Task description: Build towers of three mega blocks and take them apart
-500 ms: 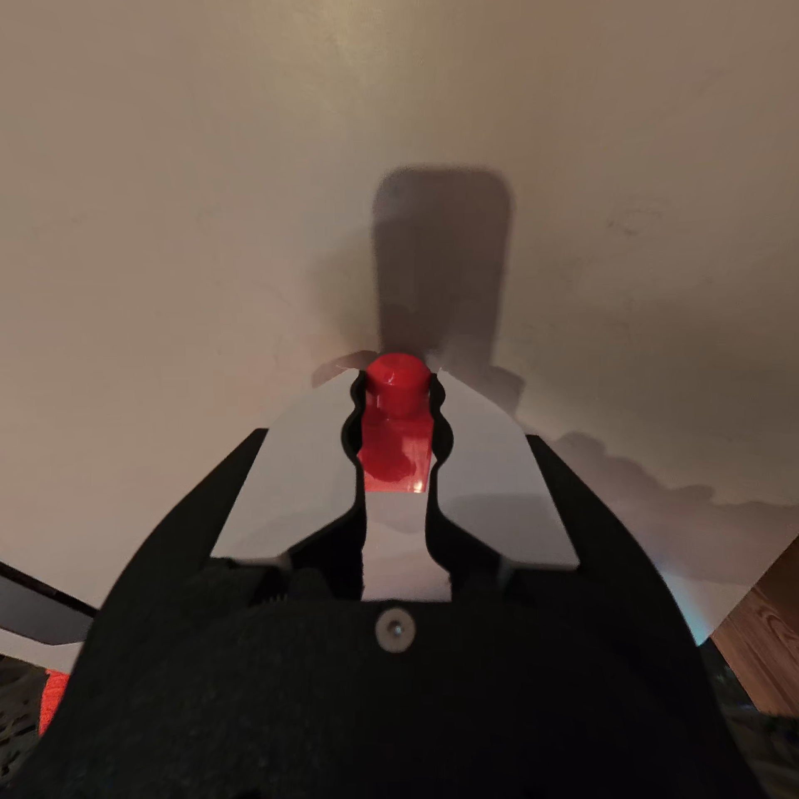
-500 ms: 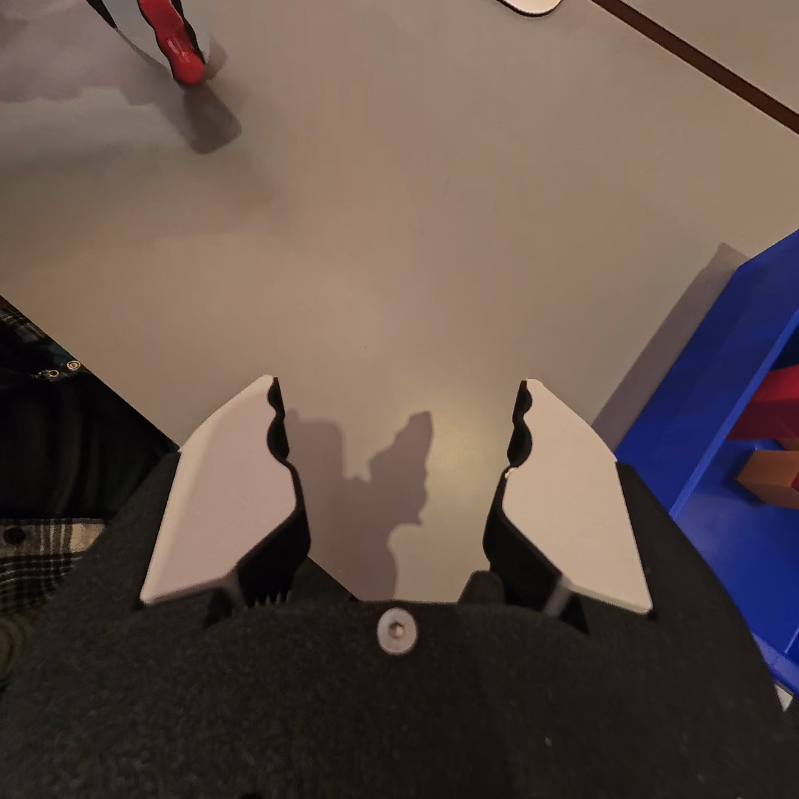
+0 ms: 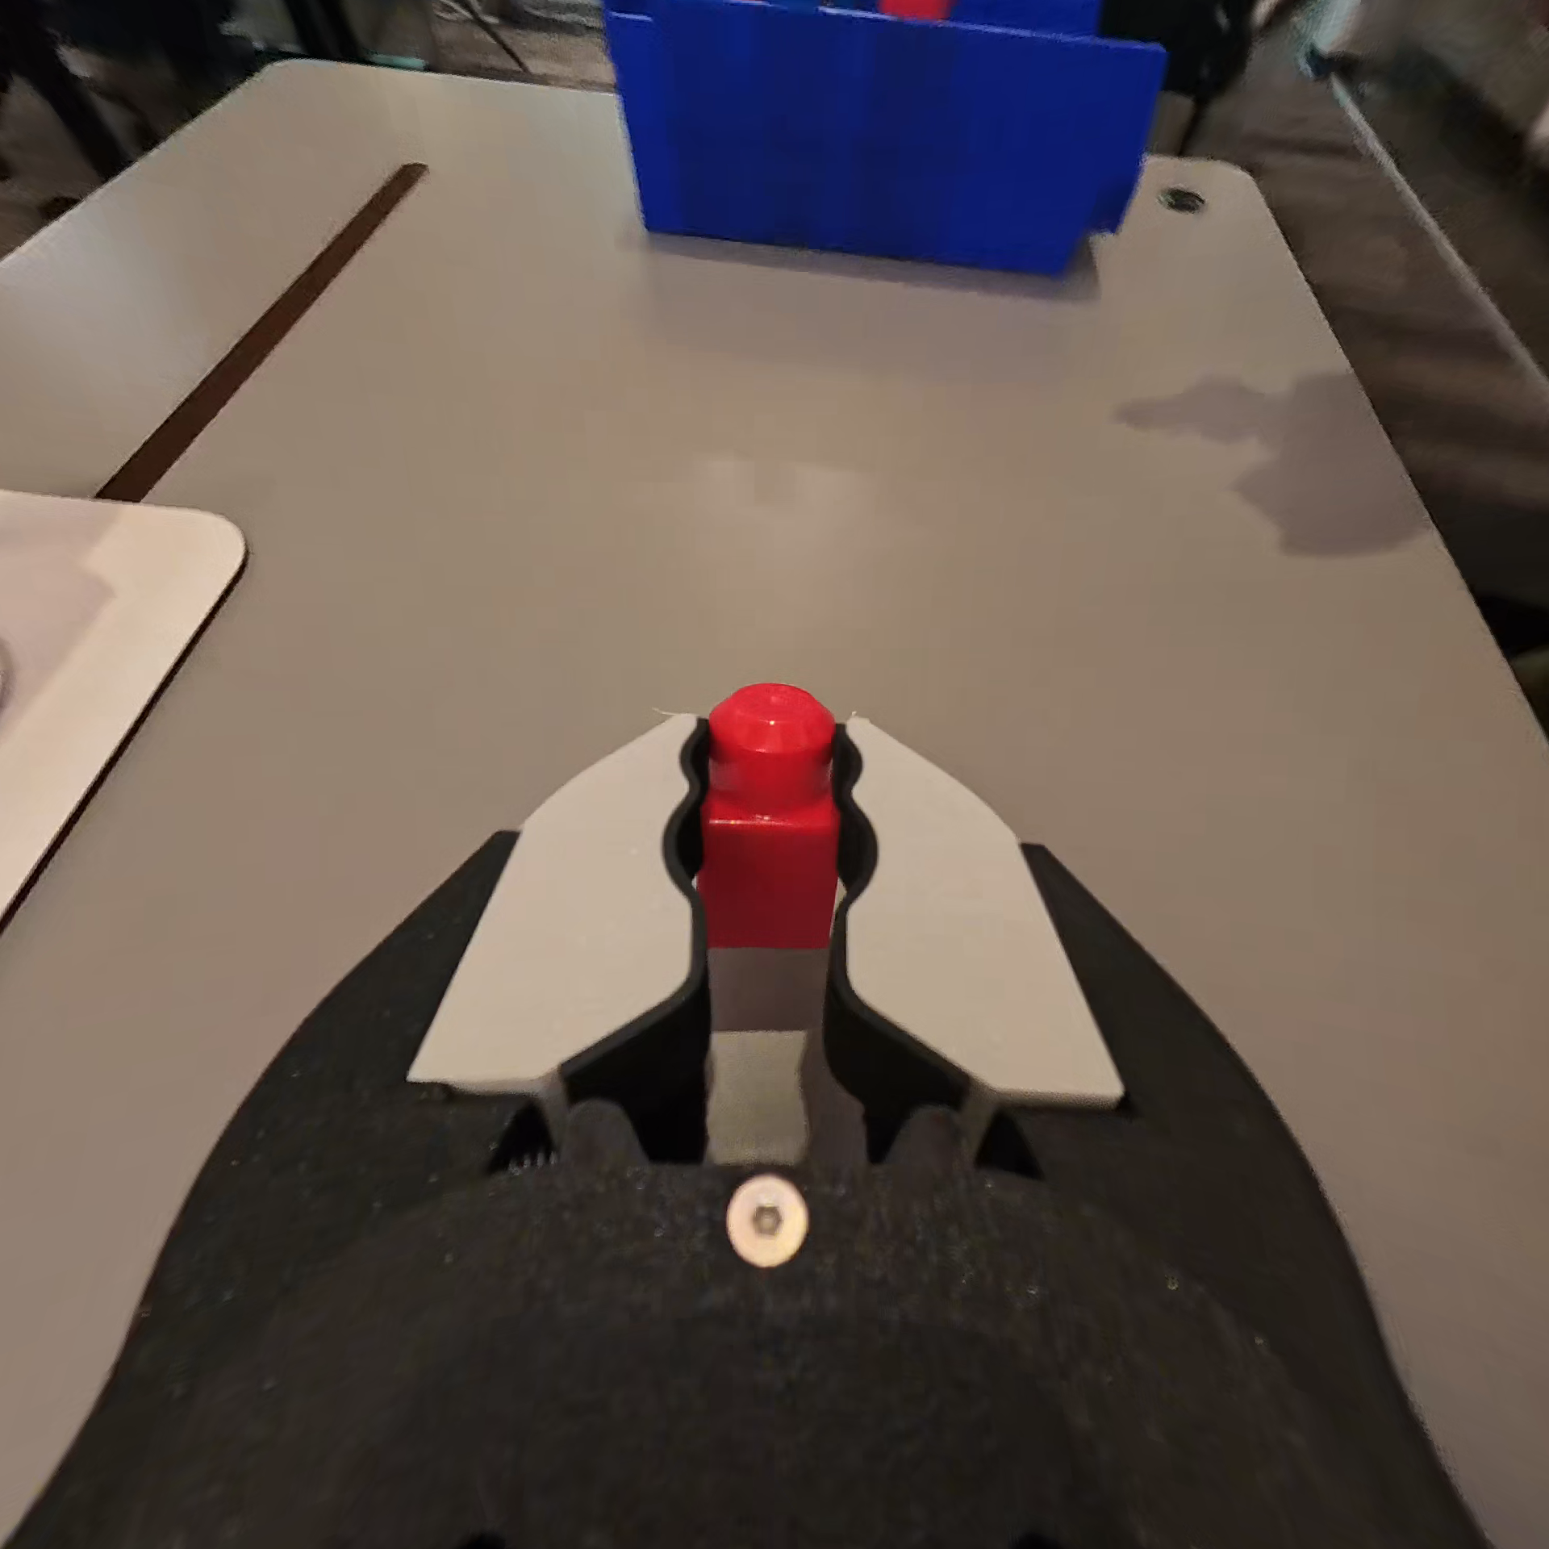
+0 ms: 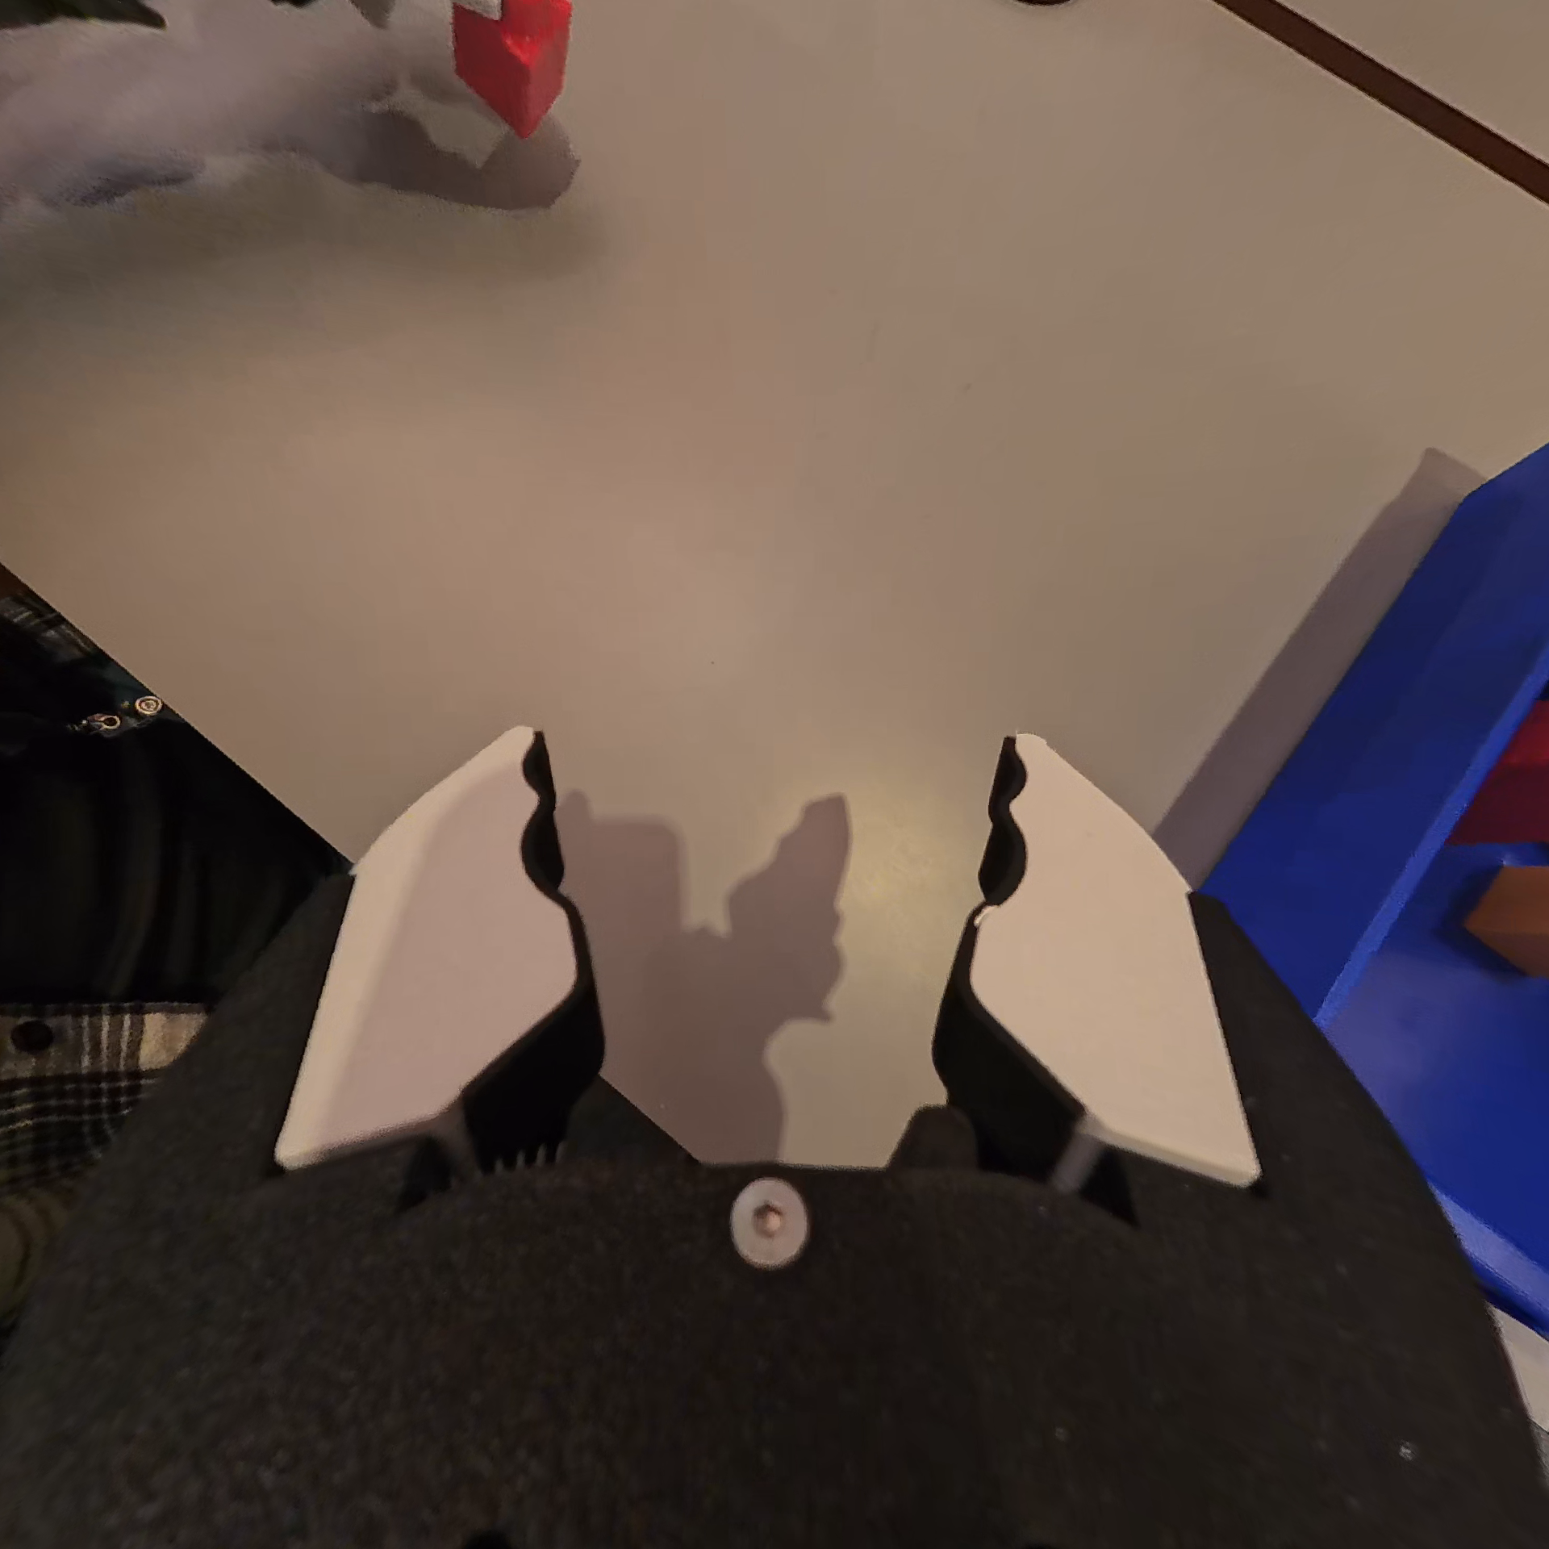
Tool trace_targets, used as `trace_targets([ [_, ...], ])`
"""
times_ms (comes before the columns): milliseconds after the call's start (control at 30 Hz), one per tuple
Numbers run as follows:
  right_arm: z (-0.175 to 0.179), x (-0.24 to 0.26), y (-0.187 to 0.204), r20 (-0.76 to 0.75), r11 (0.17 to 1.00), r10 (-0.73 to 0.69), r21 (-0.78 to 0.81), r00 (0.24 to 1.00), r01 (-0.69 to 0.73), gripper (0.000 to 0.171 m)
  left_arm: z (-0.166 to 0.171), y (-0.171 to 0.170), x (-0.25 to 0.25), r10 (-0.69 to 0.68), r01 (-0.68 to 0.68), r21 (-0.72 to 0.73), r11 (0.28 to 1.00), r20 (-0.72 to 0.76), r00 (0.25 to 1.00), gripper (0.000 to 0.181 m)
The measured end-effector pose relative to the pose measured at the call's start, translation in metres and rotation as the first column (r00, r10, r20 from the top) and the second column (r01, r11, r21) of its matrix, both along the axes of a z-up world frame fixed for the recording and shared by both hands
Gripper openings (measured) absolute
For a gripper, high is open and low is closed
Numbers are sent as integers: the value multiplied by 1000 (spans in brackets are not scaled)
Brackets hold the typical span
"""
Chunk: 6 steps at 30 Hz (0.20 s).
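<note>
We hold the red block (image 3: 769, 847) pinched between our left fingers (image 3: 587, 905) above the counter (image 3: 838, 503). It looks light, stiff and smooth, best gripped on its flat sides. Its long axis runs along the fingers, stud forward toward the blue bin (image 3: 888, 142). Our right fingers (image 4: 444, 955) gape wide, empty.

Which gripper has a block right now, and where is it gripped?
The left gripper is shut on a red block, clamped by its two opposite sides, stud pointing forward. The right gripper is open and empty.
</note>
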State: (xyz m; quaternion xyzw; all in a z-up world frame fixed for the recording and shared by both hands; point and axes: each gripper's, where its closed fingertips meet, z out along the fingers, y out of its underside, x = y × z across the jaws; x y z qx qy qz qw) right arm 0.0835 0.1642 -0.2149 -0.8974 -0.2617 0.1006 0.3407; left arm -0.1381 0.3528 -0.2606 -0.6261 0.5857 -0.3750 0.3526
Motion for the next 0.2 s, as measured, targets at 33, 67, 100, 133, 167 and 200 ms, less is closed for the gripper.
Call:
trace_targets([
  [33, 0, -1, 0, 3, 1000, 4, -1, 1000, -4, 99, -4, 4, 0, 27, -26, -18, 999, 14, 1000, 27],
  [67, 0, -2, -1, 6, 1000, 7, -1, 1000, -7, 99, -8, 7, 0, 48, -48, -34, 998, 17, 999, 27],
  [100, 1, -2, -1, 8, 1000, 7, 0, 1000, -7, 99, -13, 9, -1, 66, -65, -40, 997, 11, 998, 27],
  [133, 2, -2, -1, 8, 1000, 7, 2, 1000, -7, 99, -18, 11, -1, 76, -76, -39, 996, -3, 997, 27],
  [167, 3, -1, -1, 7, 1000, 5, 2, 1000, -6, 99, -24, 11, -2, 78, -79, -38, 996, -24, 997, 27],
  [200, 3, -1, -1, 7, 1000, 3, 4, 1000, -3, 99, -29, 11, -3, 78, -80, -37, 996, -45, 996, 27],
])
